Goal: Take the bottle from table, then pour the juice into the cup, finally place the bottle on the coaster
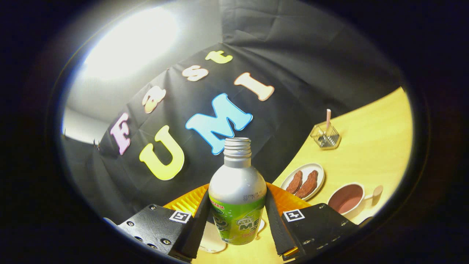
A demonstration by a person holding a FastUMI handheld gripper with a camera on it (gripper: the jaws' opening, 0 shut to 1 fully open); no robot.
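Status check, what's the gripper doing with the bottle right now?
Gripper shut on bottle, open neck up. Bottle tilted against the table. White cup just below it, partly hidden. Nothing in the way.

A black cloth wall (293, 55), creased and folded, fills the middle and upper right of the frame. At upper left a bright light (132, 40) glares on a pale wall. A yellow wooden table (373, 146) runs along the lower right.
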